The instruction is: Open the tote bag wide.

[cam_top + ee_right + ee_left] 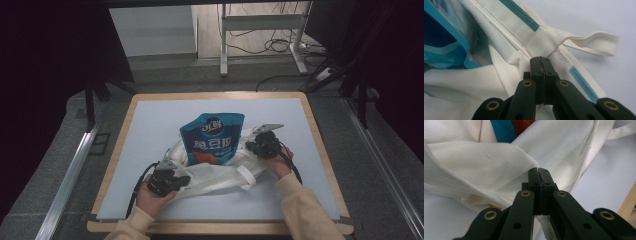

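High view: I hold one white tote bag (210, 175) at mid-table, one blue snack pouch (212, 140) half inside.

Left gripper view: my left gripper (538, 170) pinches the bag's rim.

Right gripper view: my right gripper (540, 59) clamps cloth beside one handle loop (596, 42). Bagging seems underway; next, I judge, draw the mouth up over the pouch.

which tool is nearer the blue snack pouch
Right. The right tool is just beside the blue snack pouch's right edge, gripping the white bag; the left tool sits lower left, farther off.
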`<state>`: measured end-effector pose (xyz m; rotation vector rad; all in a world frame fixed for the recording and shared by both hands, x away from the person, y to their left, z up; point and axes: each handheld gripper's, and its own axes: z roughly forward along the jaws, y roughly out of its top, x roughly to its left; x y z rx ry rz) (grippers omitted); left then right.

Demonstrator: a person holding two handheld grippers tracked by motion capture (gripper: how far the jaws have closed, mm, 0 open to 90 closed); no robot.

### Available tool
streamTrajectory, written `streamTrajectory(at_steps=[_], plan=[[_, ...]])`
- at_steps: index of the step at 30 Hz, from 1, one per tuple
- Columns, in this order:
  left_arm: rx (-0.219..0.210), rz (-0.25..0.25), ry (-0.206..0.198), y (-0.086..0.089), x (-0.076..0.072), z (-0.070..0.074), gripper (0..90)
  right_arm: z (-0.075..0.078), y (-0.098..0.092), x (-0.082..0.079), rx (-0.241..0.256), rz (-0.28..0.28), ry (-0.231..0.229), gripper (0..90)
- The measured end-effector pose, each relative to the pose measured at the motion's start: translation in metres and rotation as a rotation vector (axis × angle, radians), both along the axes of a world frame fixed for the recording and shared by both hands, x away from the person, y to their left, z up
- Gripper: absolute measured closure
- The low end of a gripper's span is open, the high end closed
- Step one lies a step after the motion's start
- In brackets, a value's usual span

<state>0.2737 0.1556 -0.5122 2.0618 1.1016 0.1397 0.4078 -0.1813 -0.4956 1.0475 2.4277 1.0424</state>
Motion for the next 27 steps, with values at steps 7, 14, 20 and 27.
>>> streamTrajectory(at_steps=[7, 14, 20, 27], plan=[[-0.031, 0.01, -0.044, 0.001, 0.001, 0.008, 89.8, 0.005, 0.0, -0.007, 0.013, 0.001, -0.038, 88.9], [-0.058, 0.035, -0.116, 0.008, -0.003, 0.022, 89.7, 0.023, -0.008, -0.022, 0.083, 0.019, -0.092, 88.9], [-0.082, 0.07, -0.172, 0.02, -0.008, 0.037, 89.7, 0.033, -0.016, -0.034, 0.128, 0.031, -0.122, 88.9], [-0.085, 0.125, -0.199, 0.038, -0.01, 0.042, 89.6, 0.041, -0.03, -0.048, 0.17, 0.037, -0.15, 88.8]])
